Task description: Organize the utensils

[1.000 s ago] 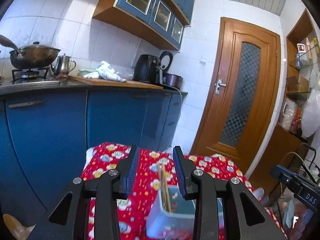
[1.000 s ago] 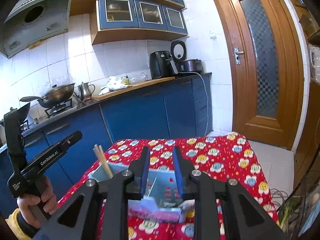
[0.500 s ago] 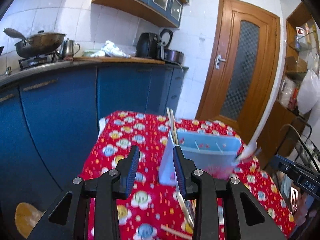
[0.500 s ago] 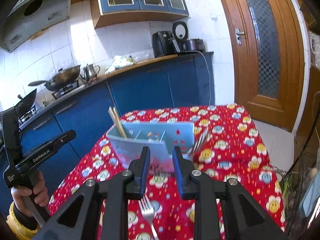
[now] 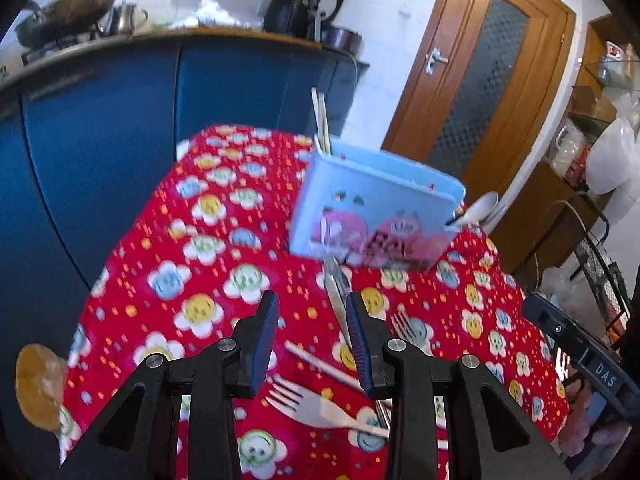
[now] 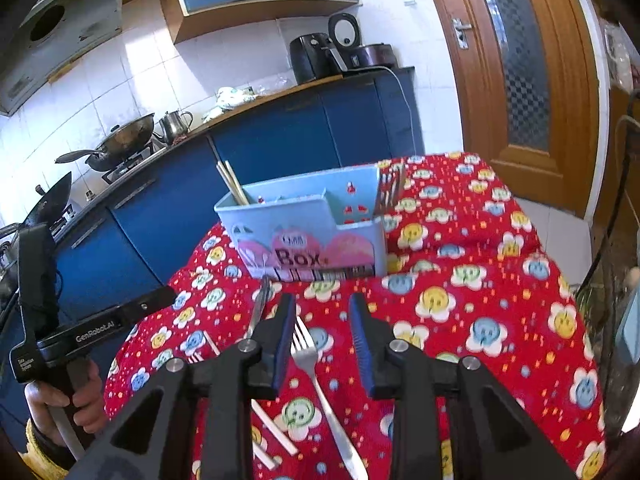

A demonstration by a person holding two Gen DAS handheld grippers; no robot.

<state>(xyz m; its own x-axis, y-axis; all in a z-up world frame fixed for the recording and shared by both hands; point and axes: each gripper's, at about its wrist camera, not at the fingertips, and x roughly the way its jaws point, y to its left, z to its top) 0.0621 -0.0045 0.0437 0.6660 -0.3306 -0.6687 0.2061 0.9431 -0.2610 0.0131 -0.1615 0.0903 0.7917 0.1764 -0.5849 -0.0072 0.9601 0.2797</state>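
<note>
A light blue utensil box (image 6: pixel 316 224) stands on the red flowered tablecloth (image 6: pixel 460 300); it also shows in the left wrist view (image 5: pixel 372 216). Wooden chopsticks (image 6: pixel 232 184) stick up from its left compartment, and forks (image 6: pixel 390 192) from its right end. A spoon (image 5: pixel 478 208) pokes out at its right side. A steel fork (image 6: pixel 316 376), a white chopstick (image 6: pixel 276 428) and a knife (image 6: pixel 258 308) lie in front of the box. My right gripper (image 6: pixel 322 340) is open above the steel fork. My left gripper (image 5: pixel 312 344) is open and empty above a fork (image 5: pixel 316 408) and chopstick (image 5: pixel 320 364).
Blue kitchen cabinets (image 6: pixel 280 136) with a wok (image 6: pixel 120 144), kettle and appliances stand behind the table. A wooden door (image 6: pixel 524 60) is at the right. The left hand's gripper body (image 6: pixel 60 320) shows at the table's left edge. Shelves and bags (image 5: pixel 600 152) stand far right.
Both grippers have pulled back and tilted downwards, so the box looks farther away and the loose utensils on the cloth have come into view. Both stay open.
</note>
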